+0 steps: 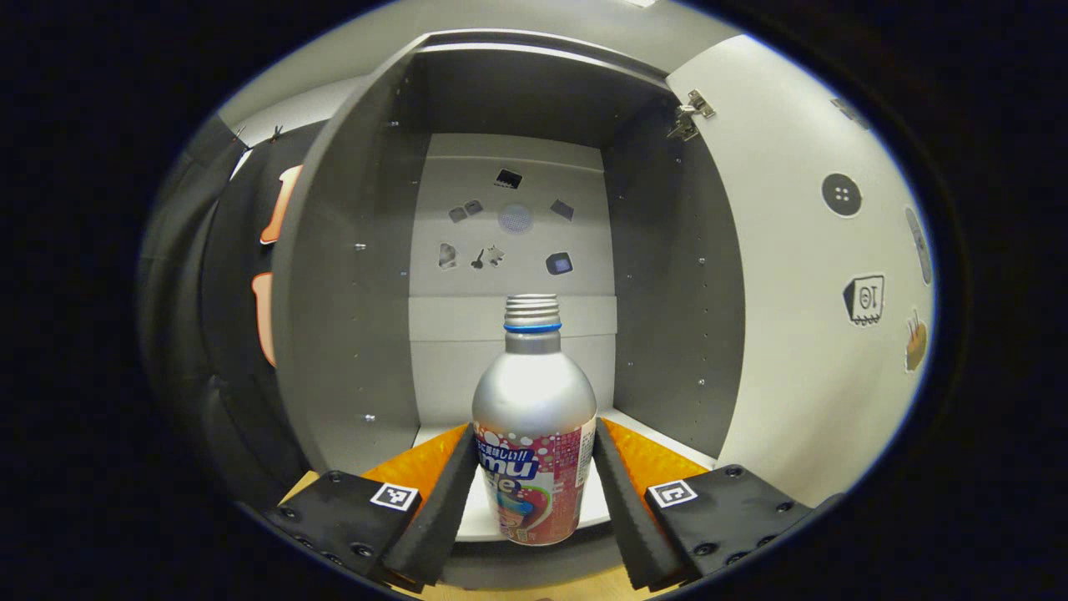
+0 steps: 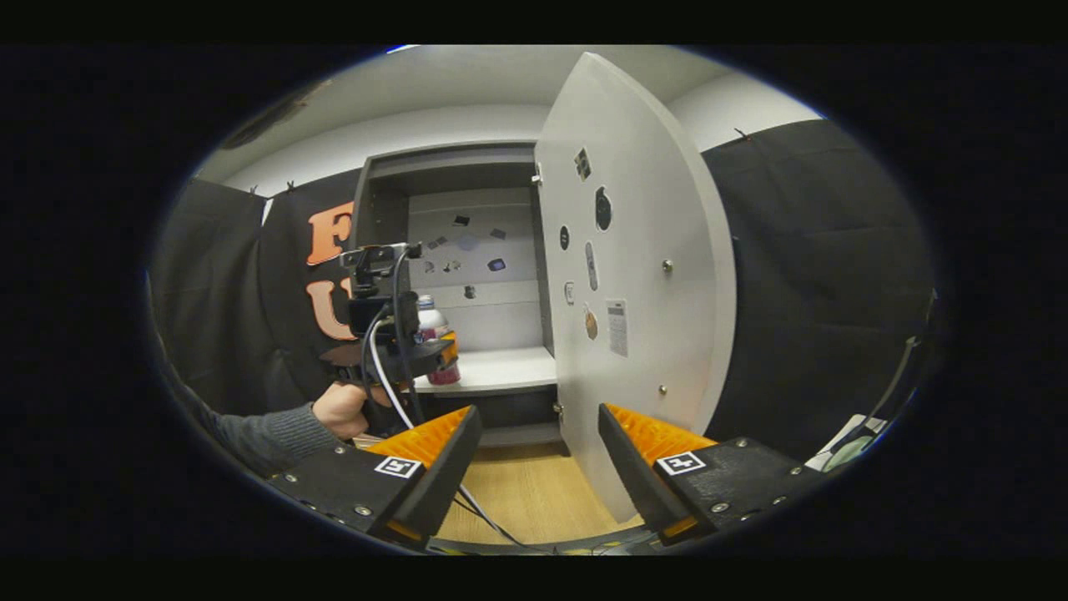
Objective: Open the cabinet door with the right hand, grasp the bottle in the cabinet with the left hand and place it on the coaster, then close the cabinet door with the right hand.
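Grey cabinet [image 1: 359, 292] walls surrounded the left gripper [image 1: 534, 492] on both sides, with a pale back panel carrying small stickers [image 1: 509, 225] straight ahead of it. Its two fingers flanked the lower body of the bottle [image 1: 534, 426], which stood upright on the cabinet's white shelf [image 1: 596, 501] directly between them; the pads sat right against the label on either side, though whether they truly pressed on it could not be told. The bottle's threaded neck showed above the fingers, with no cap on it. To that gripper's right hung the cabinet door [image 1: 793, 317], swung wide open, its inner face dotted with stickers.

From the right gripper view, the right gripper [image 2: 538, 467] stood well back from the cabinet, its fingers spread apart and holding nothing, with the wooden tabletop [image 2: 526, 492] below them. The door's lower edge lay just ahead, between the fingers and nearer the right one. Farther off to the left, a hand [image 2: 342, 409] in a grey sleeve held the left gripper at the shelf, beside the bottle.
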Tool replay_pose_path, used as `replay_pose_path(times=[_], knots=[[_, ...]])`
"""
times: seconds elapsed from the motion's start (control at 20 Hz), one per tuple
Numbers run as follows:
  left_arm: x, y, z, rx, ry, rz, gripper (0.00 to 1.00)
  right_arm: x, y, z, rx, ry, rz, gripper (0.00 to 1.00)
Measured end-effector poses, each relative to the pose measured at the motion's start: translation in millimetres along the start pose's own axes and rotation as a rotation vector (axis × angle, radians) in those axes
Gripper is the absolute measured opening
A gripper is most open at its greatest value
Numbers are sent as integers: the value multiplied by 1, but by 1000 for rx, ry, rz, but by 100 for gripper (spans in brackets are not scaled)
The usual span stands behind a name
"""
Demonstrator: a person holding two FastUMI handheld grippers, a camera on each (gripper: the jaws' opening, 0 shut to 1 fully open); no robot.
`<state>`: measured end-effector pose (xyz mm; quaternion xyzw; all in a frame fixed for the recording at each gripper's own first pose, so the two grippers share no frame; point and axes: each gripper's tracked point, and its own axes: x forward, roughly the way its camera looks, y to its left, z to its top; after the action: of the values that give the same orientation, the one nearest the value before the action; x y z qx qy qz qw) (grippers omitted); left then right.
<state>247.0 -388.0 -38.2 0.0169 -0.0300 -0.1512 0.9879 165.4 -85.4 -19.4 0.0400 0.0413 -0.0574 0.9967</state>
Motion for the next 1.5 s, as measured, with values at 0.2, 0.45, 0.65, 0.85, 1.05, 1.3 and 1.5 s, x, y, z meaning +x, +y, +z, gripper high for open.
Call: replay_pose_path(times=[0.2,0.45,0.65,0.85,1.05,1.3,1.5], knots=[[-69,18,-49,49,67,54,85,-24,-4,-21,17,49,39,87],[-144,39,-124,79,164,112,85,-43,-2,-50,18,124,95,87],[-189,59,-192,68,261,157,86,-50,0,-73,21,182,128,92],[-221,78,-255,60,330,192,86,-51,1,-96,14,239,138,87],[-239,95,-303,64,375,222,86,-46,8,-122,5,309,148,92],[-244,102,-331,77,388,230,86,-38,25,-144,-5,365,189,87],[-249,109,-348,60,415,241,86,-36,29,-152,-19,394,194,87]])
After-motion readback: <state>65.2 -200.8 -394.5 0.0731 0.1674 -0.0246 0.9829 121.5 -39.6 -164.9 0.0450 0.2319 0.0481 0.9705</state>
